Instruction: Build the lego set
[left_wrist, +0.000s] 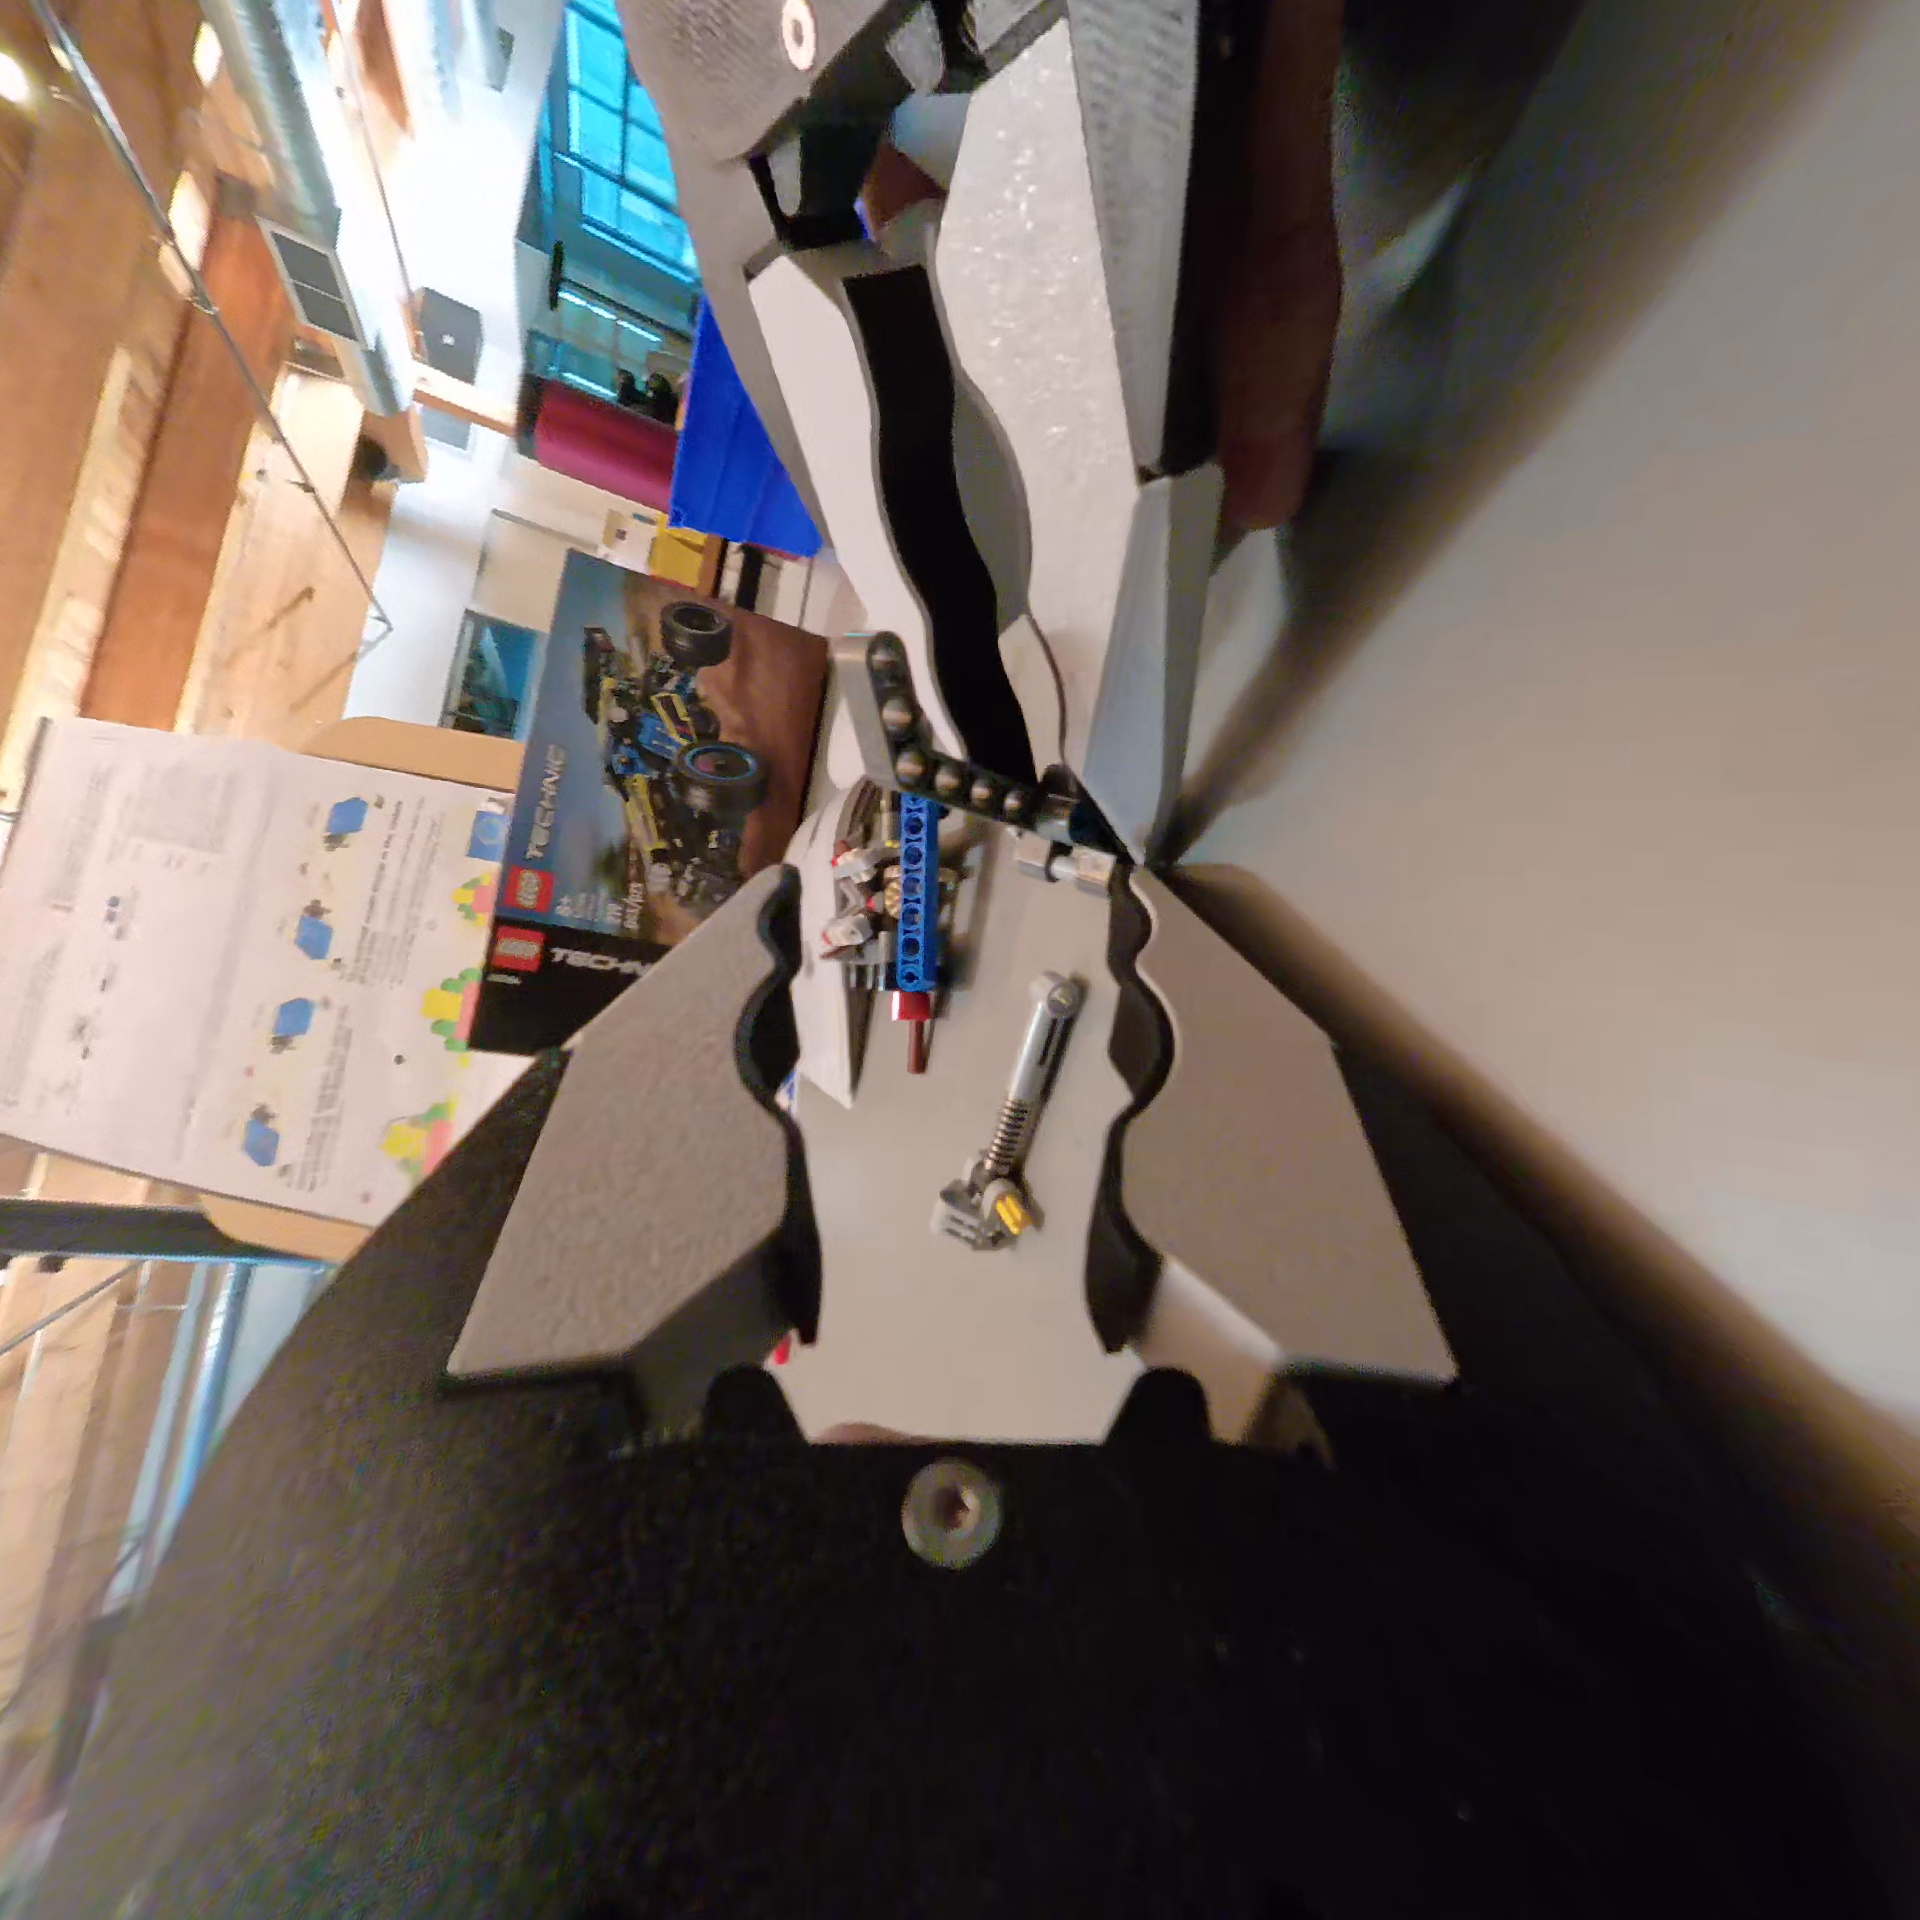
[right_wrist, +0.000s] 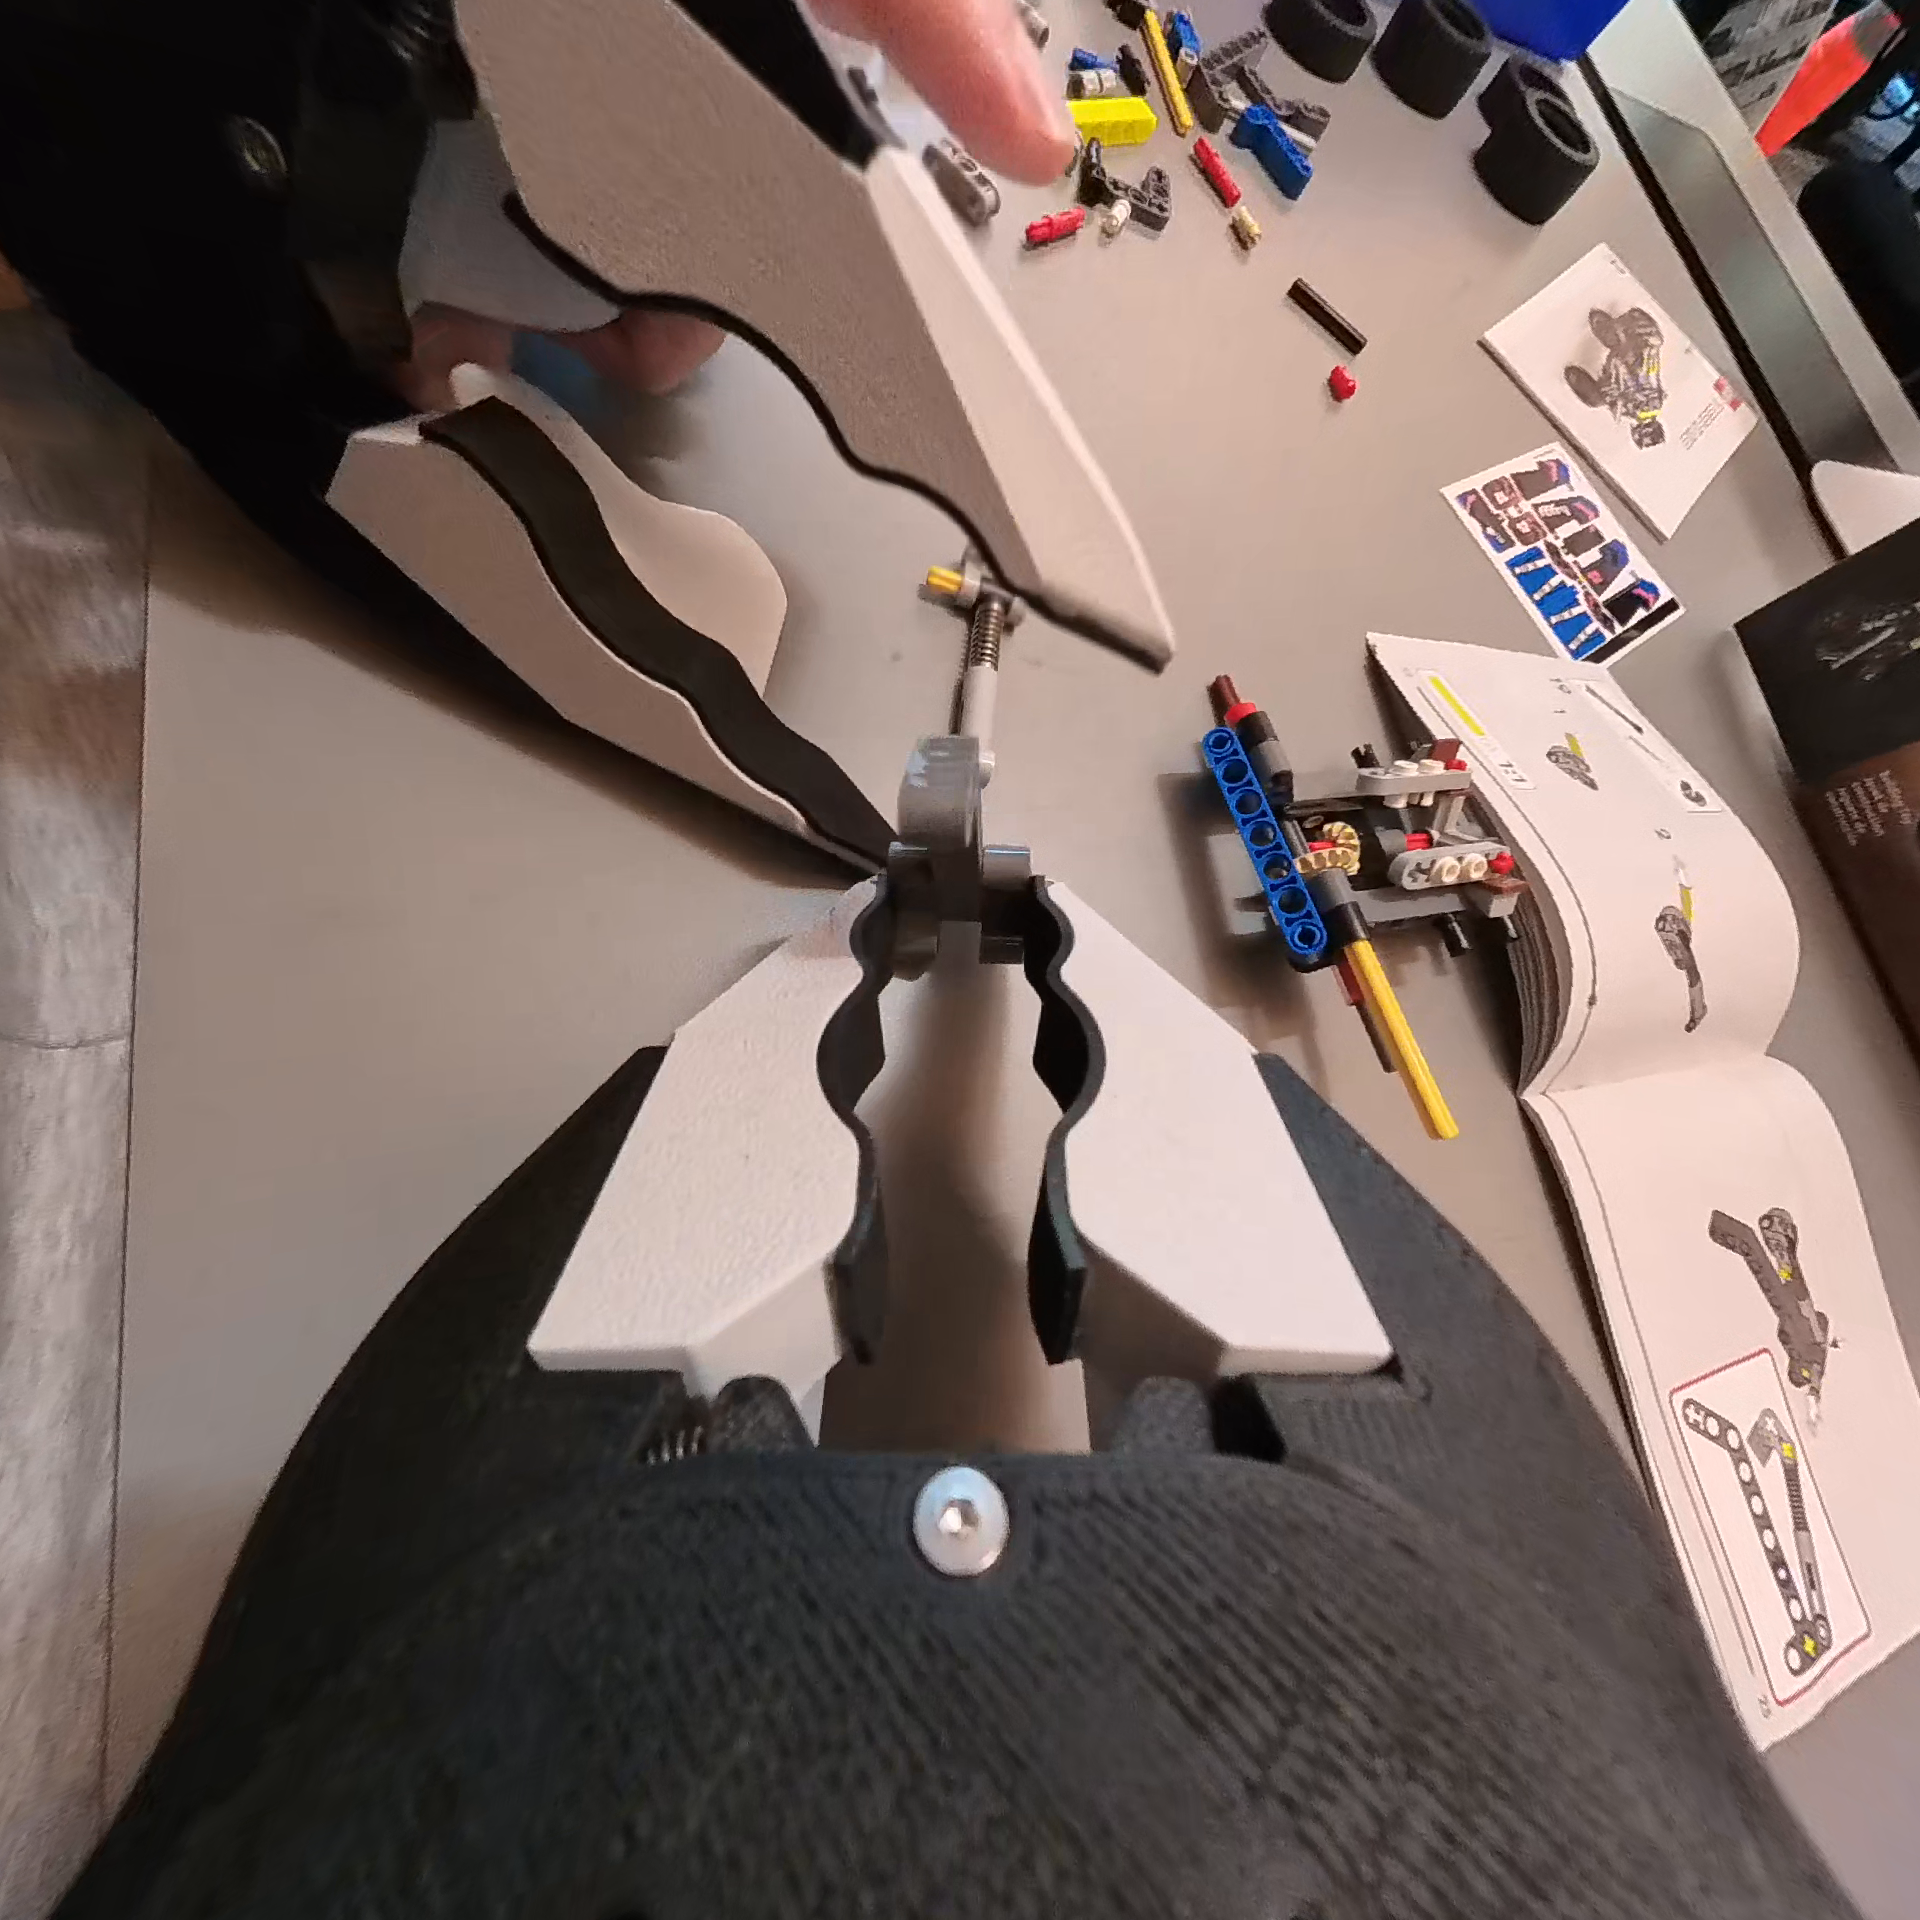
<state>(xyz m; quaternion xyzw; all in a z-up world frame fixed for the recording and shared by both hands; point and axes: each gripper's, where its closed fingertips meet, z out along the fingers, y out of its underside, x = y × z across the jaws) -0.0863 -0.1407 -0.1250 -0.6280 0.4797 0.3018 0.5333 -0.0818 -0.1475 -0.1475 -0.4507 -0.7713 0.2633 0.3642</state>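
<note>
My right gripper (right_wrist: 961, 914) is shut on a grey bent beam (right_wrist: 940, 810) with a small connector on it, held just above the table. In the left wrist view the beam (left_wrist: 904, 727) hangs from the right gripper (left_wrist: 1086, 821), which reaches in from the top. My left gripper (left_wrist: 956, 894) is open and empty. A grey shock absorber (left_wrist: 1013, 1112) with a spring and a yellow end lies on the table between its fingers. The right wrist view shows the shock absorber (right_wrist: 982, 644) between the left gripper's (right_wrist: 1023, 758) spread fingers. A part-built frame with a blue beam (right_wrist: 1340, 862) lies to the right.
An open instruction booklet (right_wrist: 1662, 935) lies right of the frame. Past it are a sticker sheet (right_wrist: 1558, 566) and a leaflet (right_wrist: 1621, 384). Loose pieces (right_wrist: 1164, 125) and black tyres (right_wrist: 1527, 135) sit at the far side. The set's box (left_wrist: 665, 810) stands behind.
</note>
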